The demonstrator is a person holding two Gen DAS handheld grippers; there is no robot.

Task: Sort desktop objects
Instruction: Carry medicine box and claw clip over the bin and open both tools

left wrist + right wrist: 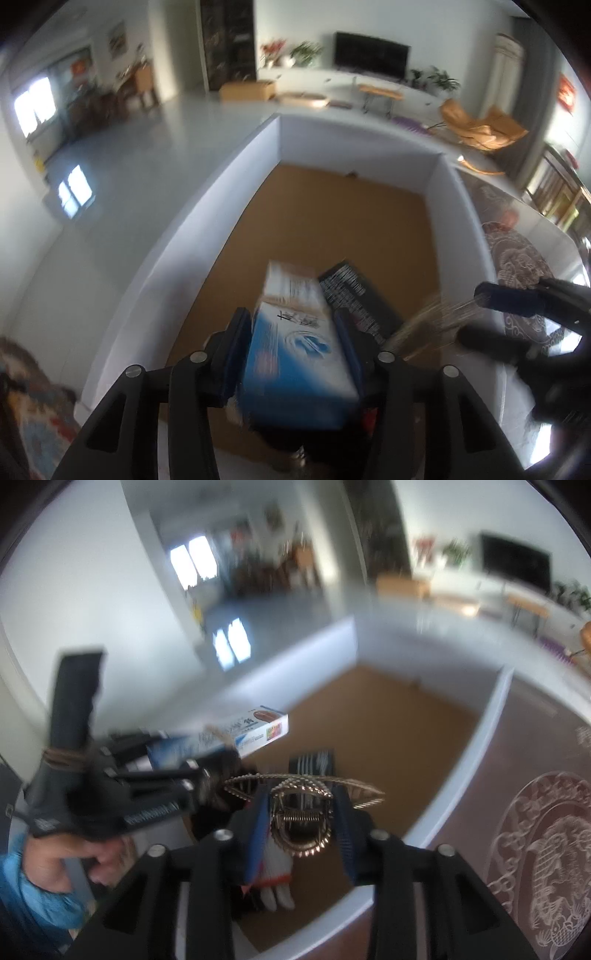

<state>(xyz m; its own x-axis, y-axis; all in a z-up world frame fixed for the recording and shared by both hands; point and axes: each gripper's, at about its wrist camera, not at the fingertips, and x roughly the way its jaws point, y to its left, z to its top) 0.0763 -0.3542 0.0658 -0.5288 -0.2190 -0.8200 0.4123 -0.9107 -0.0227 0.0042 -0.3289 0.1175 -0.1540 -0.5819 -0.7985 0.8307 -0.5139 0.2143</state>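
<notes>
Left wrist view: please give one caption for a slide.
Left tongs hold a blue box above the white bin.

A long blue-and-white carton (295, 354), printed with dark characters and a blue swirl, is held lengthwise above a white-walled box (207, 236) with a brown cardboard floor. From the right wrist view the same carton (255, 731) is seen tilted, its far end bearing a coloured label. Under it, on the box floor, a flat black package (354, 299) with white barcode-like print is seen, partly covered by the carton. A gold-coloured wire piece (301, 812), made of coiled wire loops with a long curved bar across its top, is held over the near part of the box; its exact nature cannot be told through the blur.
</notes>
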